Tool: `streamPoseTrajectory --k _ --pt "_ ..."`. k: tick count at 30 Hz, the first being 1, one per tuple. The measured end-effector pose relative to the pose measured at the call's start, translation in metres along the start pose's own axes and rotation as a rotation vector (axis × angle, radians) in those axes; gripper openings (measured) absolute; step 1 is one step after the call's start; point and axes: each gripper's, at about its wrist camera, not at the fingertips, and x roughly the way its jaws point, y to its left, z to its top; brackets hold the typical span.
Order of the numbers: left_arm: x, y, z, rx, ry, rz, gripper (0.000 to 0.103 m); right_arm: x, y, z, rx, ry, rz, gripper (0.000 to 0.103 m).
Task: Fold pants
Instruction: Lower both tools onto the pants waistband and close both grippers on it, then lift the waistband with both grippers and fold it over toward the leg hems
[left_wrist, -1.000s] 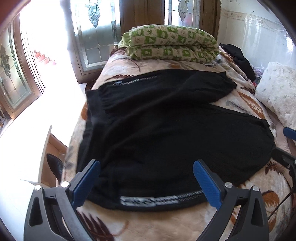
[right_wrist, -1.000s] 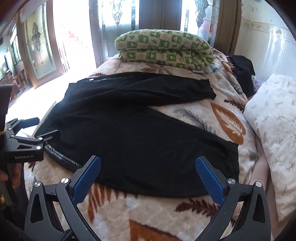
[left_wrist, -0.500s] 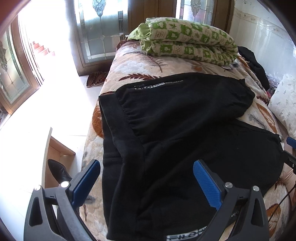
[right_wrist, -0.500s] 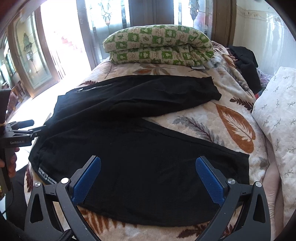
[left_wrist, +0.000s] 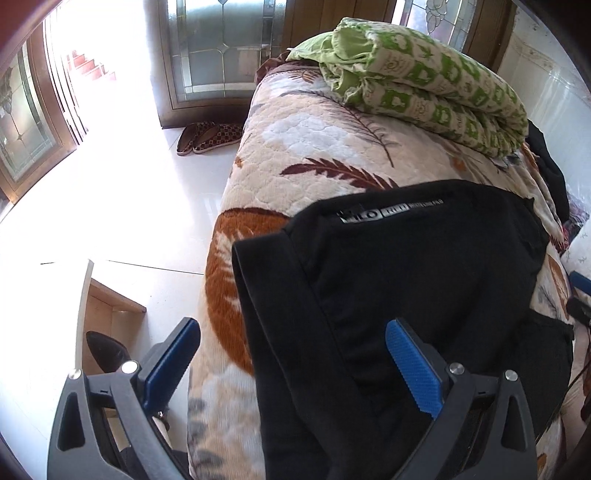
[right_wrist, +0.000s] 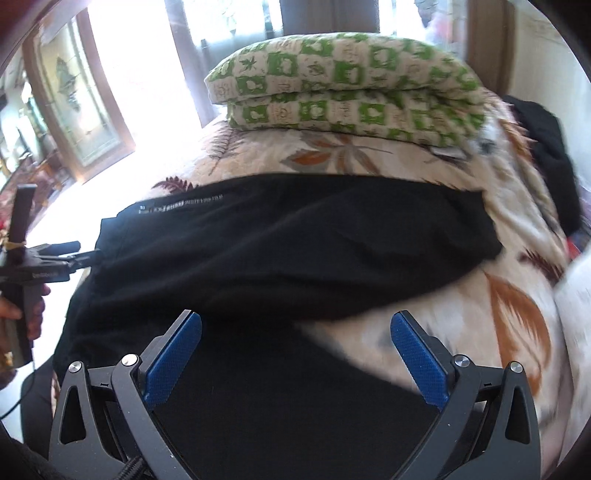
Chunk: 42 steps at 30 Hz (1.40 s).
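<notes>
Black pants (left_wrist: 406, 280) lie spread on a bed covered by a cream blanket (left_wrist: 314, 147) printed with brown and orange leaves. At the far end of the bed, beyond the pants, sits a folded green-and-white quilt (right_wrist: 343, 85).

The pants are not yet folded, as far as can be judged. In the right wrist view the two legs splay apart — one leg runs across the bed nearer the quilt, the other lies nearer the camera, and a wedge of bare blanket shows between them. The waistband (left_wrist: 391, 212), marked by a strip of white lettering, sits at the side of the pants nearest the bed's edge, where some fabric drapes over.

The left gripper (left_wrist: 291, 365) hovers over that waistband side with its blue-padded fingers spread wide, grasping nothing. The right gripper (right_wrist: 295, 358) hovers over the nearer leg, its fingers likewise spread and empty. In the right wrist view a person's hand (right_wrist: 22, 314) can be seen holding the left tool beside the waistband.

Still to do, by this reading: bring one leg over the other, then fold the doubled pants along their length. A pair of patterned slippers (left_wrist: 207, 136) rests on the floor beside the bed.
</notes>
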Motion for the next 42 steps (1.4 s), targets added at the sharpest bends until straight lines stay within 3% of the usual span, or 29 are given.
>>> streamPoseTrajectory --k 4,8,10,14,17,19,21,28,32,35,36,37,38,39,42 --pt "0.02 0.012 0.011 -0.042 0.015 -0.021 0.102 0.03 -0.012 0.041 -0.057 0.035 0.02 0.103" --pt "0.036 0.017 0.02 -0.078 0.015 -0.052 0.101 0.064 -0.031 0.076 -0.099 0.073 -0.033 0.103" --pt "0.042 0.016 0.023 -0.084 0.015 -0.078 0.087 0.08 -0.039 0.092 -0.119 0.082 -0.048 0.103" --pt "0.043 0.004 0.029 -0.051 -0.017 -0.069 0.08 0.11 -0.047 0.114 -0.149 0.116 -0.051 0.103" --pt "0.04 -0.004 0.029 -0.013 -0.045 -0.07 0.059 0.127 -0.046 0.123 -0.206 0.137 -0.033 0.103" --pt "0.037 -0.013 0.029 0.024 -0.056 -0.083 0.038 0.134 -0.04 0.125 -0.272 0.138 -0.048 0.103" --pt "0.03 -0.022 0.029 0.061 -0.082 -0.081 0.031 0.141 -0.035 0.126 -0.329 0.15 -0.063 0.103" --pt "-0.013 -0.026 0.034 0.085 -0.194 -0.175 0.027 0.15 -0.022 0.128 -0.461 0.164 -0.048 0.103" --pt "-0.038 -0.028 0.038 0.111 -0.241 -0.207 0.027 0.159 -0.025 0.131 -0.455 0.203 0.004 0.102" --pt "-0.047 -0.033 0.038 0.138 -0.259 -0.214 0.027 0.163 -0.035 0.132 -0.414 0.222 0.063 0.089" --pt "-0.047 -0.035 0.036 0.149 -0.259 -0.207 0.027 0.16 -0.033 0.13 -0.426 0.212 0.077 0.074" --pt "-0.046 -0.038 0.035 0.158 -0.256 -0.198 0.027 0.155 -0.033 0.132 -0.435 0.206 0.087 0.051" --pt "-0.045 -0.039 0.034 0.161 -0.251 -0.192 0.027 0.152 -0.032 0.132 -0.436 0.203 0.1 0.04" --pt "-0.042 -0.04 0.032 0.164 -0.244 -0.186 0.027 0.148 -0.032 0.131 -0.432 0.208 0.103 0.021" --pt "-0.041 -0.045 0.027 0.185 -0.241 -0.154 0.027 0.143 -0.027 0.126 -0.465 0.212 0.075 0.013"
